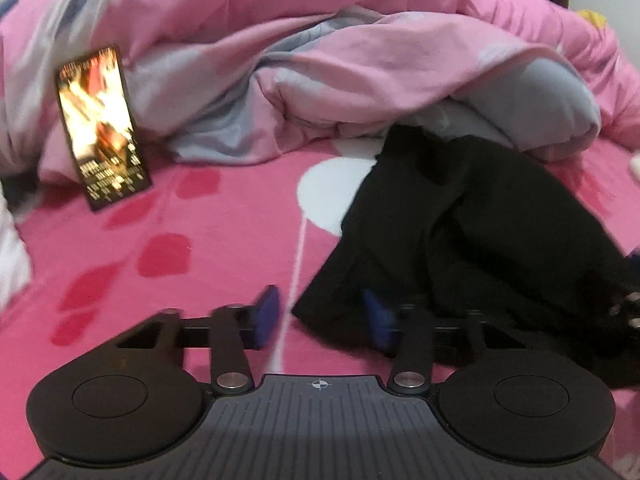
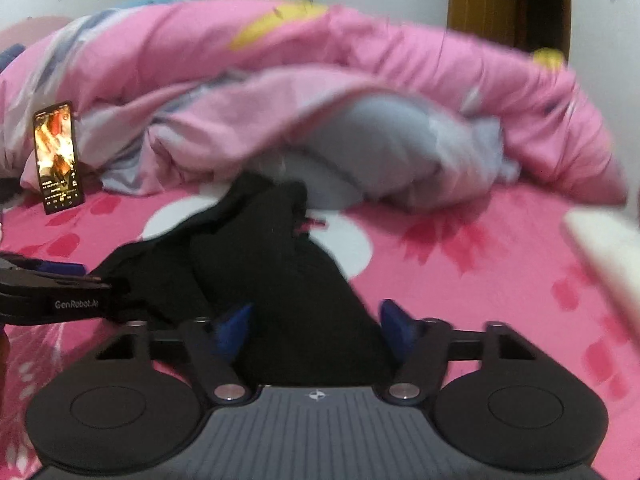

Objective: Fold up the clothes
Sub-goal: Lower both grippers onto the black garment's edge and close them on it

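- Left hand-held gripper hovered low over the bed, jaws apart and gripping nothing; only its right finger overlapped the near left edge of the black garment.
- Right hand-held gripper sat over the garment's near end, jaws open with black cloth bunched between them; the pads did not look pressed onto it.
- The garment lay crumpled on the pink sheet, its long axis running away from both grippers toward the heaped quilt.
- By my reading the right hand was nearer the bulk of it; the left needed to shift right to catch the edge.
- A lit phone leaned against the quilt, well off to the left.
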A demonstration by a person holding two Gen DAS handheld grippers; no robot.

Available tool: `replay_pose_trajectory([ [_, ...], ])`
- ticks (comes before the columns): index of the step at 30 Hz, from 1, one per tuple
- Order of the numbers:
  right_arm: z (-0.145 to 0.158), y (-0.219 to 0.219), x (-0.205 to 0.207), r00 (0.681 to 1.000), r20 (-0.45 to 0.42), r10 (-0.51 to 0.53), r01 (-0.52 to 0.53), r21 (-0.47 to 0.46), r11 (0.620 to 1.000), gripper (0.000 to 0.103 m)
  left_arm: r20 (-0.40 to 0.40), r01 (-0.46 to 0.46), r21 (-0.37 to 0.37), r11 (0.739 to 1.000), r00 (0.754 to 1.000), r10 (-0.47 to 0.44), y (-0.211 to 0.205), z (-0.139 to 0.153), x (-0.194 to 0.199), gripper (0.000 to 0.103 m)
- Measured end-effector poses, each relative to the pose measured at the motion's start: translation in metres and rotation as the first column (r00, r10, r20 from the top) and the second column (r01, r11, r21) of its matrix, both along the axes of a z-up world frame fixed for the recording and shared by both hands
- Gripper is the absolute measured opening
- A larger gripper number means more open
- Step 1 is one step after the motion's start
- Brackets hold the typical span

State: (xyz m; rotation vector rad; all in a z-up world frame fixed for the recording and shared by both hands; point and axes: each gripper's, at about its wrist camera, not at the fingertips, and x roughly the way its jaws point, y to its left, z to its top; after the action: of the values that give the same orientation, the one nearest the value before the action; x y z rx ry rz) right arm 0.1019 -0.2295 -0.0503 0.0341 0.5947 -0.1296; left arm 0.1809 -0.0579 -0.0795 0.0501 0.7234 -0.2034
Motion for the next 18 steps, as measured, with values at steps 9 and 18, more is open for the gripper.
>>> replay_pose_trajectory([
  [9, 0.018, -0.012, -0.020, 0.999, 0.007, 0.034, -0.035, 0.186, 0.982, 0.023, 0.091, 0.045, 0.023, 0.999, 0.995, -0.047, -0.005, 0.027, -0.030, 0.004],
  [18, 0.052, -0.024, -0.083, 0.994, 0.024, 0.109, -0.110, 0.354, 0.929, 0.020, 0.163, 0.088, -0.081, 0.993, 0.984, -0.074, 0.032, 0.073, -0.104, 0.003],
])
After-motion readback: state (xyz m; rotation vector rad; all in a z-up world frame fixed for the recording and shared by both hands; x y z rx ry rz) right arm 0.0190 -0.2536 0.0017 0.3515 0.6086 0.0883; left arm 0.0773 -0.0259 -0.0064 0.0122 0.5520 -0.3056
